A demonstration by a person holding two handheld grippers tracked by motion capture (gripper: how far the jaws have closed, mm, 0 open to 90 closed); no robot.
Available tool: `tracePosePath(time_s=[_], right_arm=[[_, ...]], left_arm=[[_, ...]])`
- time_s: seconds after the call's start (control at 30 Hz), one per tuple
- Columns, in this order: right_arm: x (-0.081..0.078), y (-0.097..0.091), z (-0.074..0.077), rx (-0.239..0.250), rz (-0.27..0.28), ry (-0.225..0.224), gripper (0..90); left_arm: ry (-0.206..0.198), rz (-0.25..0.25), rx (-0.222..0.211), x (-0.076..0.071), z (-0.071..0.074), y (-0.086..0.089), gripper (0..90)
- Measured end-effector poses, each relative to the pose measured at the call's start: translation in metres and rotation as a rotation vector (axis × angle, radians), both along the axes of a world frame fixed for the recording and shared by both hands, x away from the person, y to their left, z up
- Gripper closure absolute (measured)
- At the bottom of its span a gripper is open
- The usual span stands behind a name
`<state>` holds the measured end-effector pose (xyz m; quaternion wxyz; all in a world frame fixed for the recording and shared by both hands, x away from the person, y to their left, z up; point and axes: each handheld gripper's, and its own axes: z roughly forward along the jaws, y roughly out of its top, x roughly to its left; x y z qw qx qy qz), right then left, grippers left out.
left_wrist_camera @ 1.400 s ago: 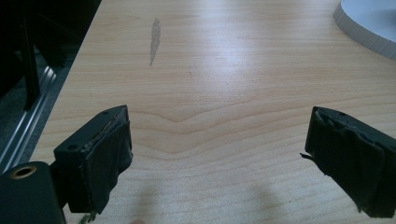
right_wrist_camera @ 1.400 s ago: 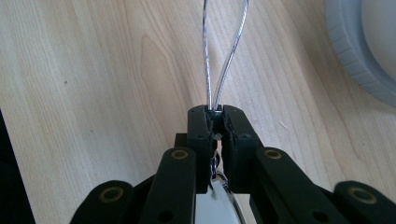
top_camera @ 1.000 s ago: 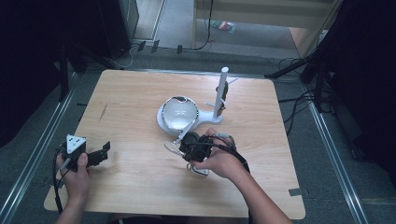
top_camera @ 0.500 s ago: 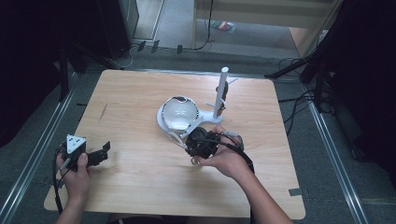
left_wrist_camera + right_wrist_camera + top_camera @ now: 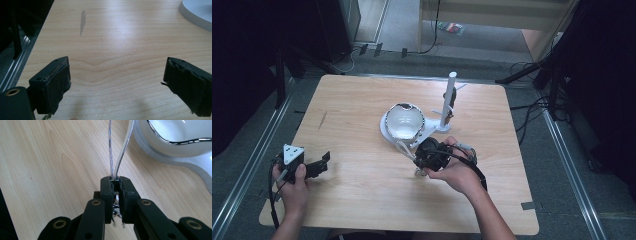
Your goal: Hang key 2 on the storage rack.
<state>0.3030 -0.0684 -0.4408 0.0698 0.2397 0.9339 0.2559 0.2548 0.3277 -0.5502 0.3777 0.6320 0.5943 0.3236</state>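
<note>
My right gripper [image 5: 417,155] [image 5: 115,180] is shut on a thin shiny metal utensil [image 5: 119,157] [image 5: 405,147], clamped by its lower end. The utensil's two slim metal strips run up from the jaws toward a round, shiny white bowl [image 5: 403,120] [image 5: 175,132], and its far end is cut off at the top edge of the right gripper view. The bowl rests on a white stand [image 5: 428,131] at the table's middle. My left gripper [image 5: 323,164] [image 5: 116,82] is held low at the table's near left, open, with only bare wood between its jaws.
A white upright post [image 5: 449,100] rises from the stand behind the bowl. The stand's rim [image 5: 197,15] shows at the top right of the left gripper view. The wooden table [image 5: 362,200] has a dark scuff [image 5: 82,21] at its left; floor rails and cables run along both sides.
My right hand has shifted slightly right and toward the stand with the utensil still clamped. The left hand has not moved.
</note>
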Motion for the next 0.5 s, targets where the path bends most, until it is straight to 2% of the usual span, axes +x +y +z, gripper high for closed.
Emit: tracePosePath(time_s=[0.13,0.3,0.5], right_arm=[[-0.001,-0.004,0.0,0.024,-0.021,-0.005,83.4],[-0.006,-0.012,0.0,0.089,-0.061,-0.021,83.5],[-0.011,-0.017,-0.002,0.166,-0.099,-0.069,83.5]], left_arm=[[-0.003,0.002,0.006,0.0,0.0,-0.001,7.6],[0.001,0.001,0.01,0.0,0.0,-0.001,7.6],[0.001,0.002,0.01,0.0,0.0,-0.001,7.5]])
